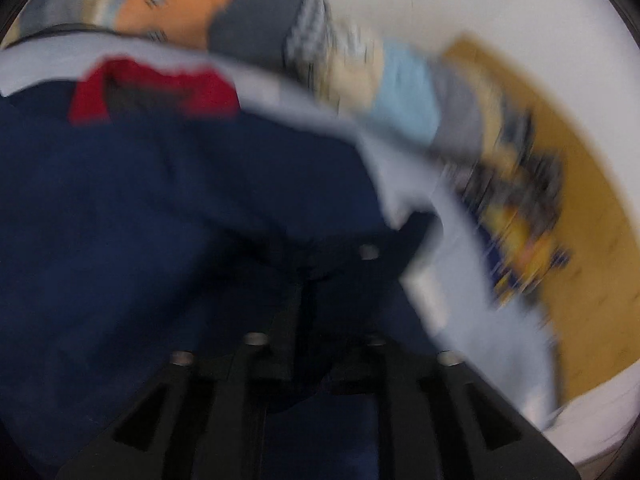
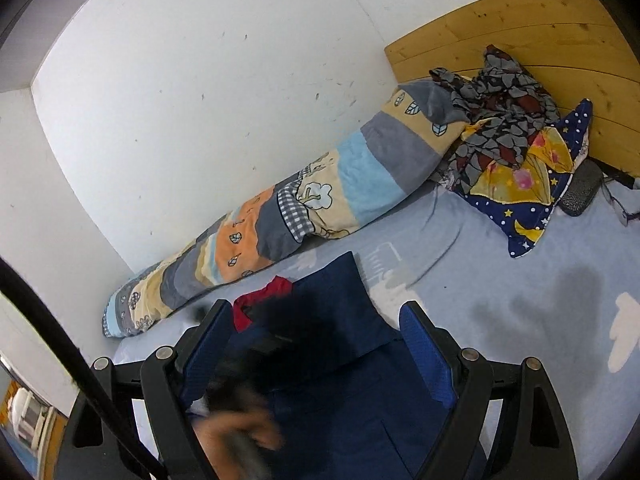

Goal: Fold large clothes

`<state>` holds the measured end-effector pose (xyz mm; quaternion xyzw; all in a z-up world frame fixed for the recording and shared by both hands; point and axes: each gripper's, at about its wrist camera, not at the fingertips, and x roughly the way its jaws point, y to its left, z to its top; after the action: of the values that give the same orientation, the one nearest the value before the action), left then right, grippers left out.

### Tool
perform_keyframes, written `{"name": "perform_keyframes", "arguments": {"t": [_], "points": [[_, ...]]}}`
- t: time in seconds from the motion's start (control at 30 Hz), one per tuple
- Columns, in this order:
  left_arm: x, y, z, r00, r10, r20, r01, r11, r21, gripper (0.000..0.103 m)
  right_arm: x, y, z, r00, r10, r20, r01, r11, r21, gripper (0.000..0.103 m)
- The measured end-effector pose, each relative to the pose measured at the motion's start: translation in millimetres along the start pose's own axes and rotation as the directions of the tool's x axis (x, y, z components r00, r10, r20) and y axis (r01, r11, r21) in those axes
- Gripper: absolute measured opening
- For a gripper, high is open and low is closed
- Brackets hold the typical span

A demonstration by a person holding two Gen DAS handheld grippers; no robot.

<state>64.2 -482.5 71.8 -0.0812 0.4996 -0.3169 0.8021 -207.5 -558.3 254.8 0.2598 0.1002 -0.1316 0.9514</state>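
A navy jacket [image 1: 160,220] with a red collar lining [image 1: 160,88] lies on the light blue bed sheet [image 2: 500,280]. The left wrist view is badly blurred. In it my left gripper [image 1: 316,300] has its black fingers close together, with a fold of the navy cloth bunched between them. My right gripper [image 2: 316,312] hovers over the jacket [image 2: 340,400], its blue pads [image 2: 424,340] wide apart and holding nothing. A blurred hand [image 2: 240,432] with the left gripper [image 2: 276,344] crosses the jacket between the right gripper's fingers.
A rolled patchwork quilt [image 2: 300,208] lies along the white wall. At the head end, a starry blue and yellow pillow [image 2: 528,200] and a crumpled patterned cloth [image 2: 496,120] rest against the wooden headboard [image 2: 540,28]. A dark cable [image 2: 60,344] crosses the lower left.
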Motion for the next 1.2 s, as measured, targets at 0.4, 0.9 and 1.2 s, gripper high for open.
{"name": "perform_keyframes", "arguments": {"t": [0.4, 0.9, 1.2], "points": [[-95.4, 31.3, 13.8, 0.984, 0.083, 0.160, -0.106, 0.985, 0.137, 0.085, 14.2, -2.9, -2.1, 0.999, -0.012, -0.030, 0.012, 1.000, 0.018, 0.089], [-157.3, 158.0, -18.6, 0.901, 0.411, 0.140, -0.425, 0.901, 0.086, 0.085, 46.7, 7.6, -16.4, 0.991, -0.080, -0.105, 0.075, 0.996, -0.058, 0.089], [-144.3, 174.4, -48.6, 0.866, 0.500, 0.022, -0.500, 0.860, 0.100, 0.086, 116.3, 22.6, -56.3, 0.938, -0.172, -0.300, 0.101, 0.966, -0.238, 0.088]]}}
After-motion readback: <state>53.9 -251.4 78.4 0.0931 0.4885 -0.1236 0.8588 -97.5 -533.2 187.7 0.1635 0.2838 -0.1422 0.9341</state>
